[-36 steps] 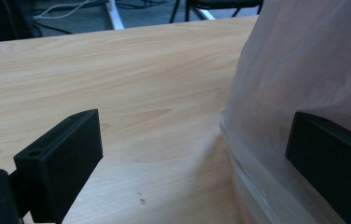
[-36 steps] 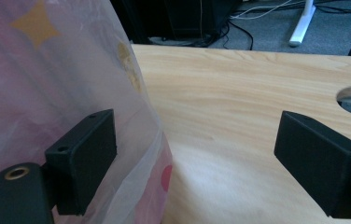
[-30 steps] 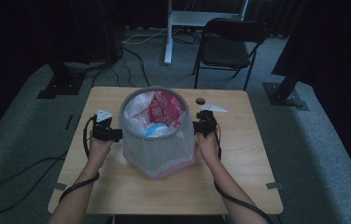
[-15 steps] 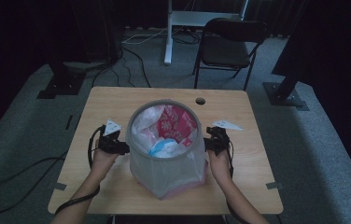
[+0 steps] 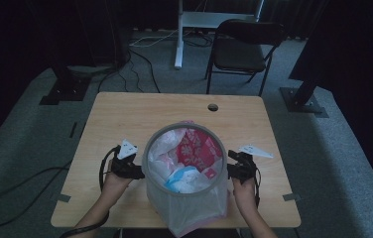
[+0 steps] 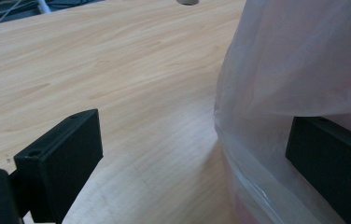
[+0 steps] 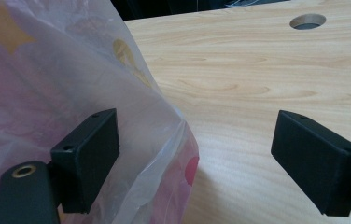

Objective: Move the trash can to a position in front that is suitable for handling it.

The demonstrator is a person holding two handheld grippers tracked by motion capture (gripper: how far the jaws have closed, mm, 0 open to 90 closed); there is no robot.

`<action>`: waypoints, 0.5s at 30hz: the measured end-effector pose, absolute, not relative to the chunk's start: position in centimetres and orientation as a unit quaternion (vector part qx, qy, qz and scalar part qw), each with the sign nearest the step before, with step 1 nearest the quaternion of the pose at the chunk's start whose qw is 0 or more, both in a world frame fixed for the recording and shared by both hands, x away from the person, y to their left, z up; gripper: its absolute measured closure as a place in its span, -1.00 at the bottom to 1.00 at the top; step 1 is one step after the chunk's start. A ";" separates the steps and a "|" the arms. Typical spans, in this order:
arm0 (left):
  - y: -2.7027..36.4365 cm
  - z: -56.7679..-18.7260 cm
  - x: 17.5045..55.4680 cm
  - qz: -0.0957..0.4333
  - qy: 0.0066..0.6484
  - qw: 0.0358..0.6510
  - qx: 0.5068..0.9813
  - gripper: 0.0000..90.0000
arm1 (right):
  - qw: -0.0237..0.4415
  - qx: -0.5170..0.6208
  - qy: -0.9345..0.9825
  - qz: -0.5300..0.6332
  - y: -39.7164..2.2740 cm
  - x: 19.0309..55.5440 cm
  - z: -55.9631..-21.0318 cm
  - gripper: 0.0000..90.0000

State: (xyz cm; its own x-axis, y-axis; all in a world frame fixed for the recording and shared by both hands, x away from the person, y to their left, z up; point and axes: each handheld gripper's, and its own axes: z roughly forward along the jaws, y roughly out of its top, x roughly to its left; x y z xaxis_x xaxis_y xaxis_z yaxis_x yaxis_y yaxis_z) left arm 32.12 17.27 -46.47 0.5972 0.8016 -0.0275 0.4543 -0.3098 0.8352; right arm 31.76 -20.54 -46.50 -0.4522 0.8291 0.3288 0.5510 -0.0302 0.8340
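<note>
A round bin with a grey rim (image 5: 146, 161) and a translucent pinkish bag liner (image 5: 194, 210) stands at the front edge of the wooden table (image 5: 140, 116). It holds crumpled rubbish, including a red patterned wrapper (image 5: 198, 148) and a blue-and-white piece (image 5: 182, 178). My left gripper (image 5: 134, 171) rests against the bin's left side, my right gripper (image 5: 230, 171) against its right side. In the left gripper view the gripper (image 6: 192, 158) stands open, its right jaw against the bag (image 6: 304, 60). In the right gripper view the gripper (image 7: 201, 163) is open too, its left jaw against the bag (image 7: 47, 79).
A cable hole (image 5: 213, 107) sits near the table's far edge. Beyond the table stand a black folding chair (image 5: 241, 49) and a white desk leg (image 5: 178, 34). Cables (image 5: 16, 193) trail on the floor at left, and dark stand bases (image 5: 303, 101) flank the table.
The bin has come from mid-table toward the front edge, with both grippers moving back alongside it on either side.
</note>
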 end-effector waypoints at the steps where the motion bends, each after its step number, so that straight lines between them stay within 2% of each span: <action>1: 17.2 -46.5 31.9 0.199 0.400 0.431 0.784 -0.92 | 0.135 0.506 0.683 0.510 -20.7 31.5 -46.5 -0.67; 8: 16.9 -46.7 30.8 0.183 0.402 0.445 0.779 -0.92 | 0.117 0.506 0.680 0.517 -21.2 30.0 -46.9 -0.67; 15: 16.9 -46.6 30.6 0.189 0.381 0.447 0.787 -0.92 | 0.129 0.494 0.681 0.525 -21.8 30.1 -46.8 -0.72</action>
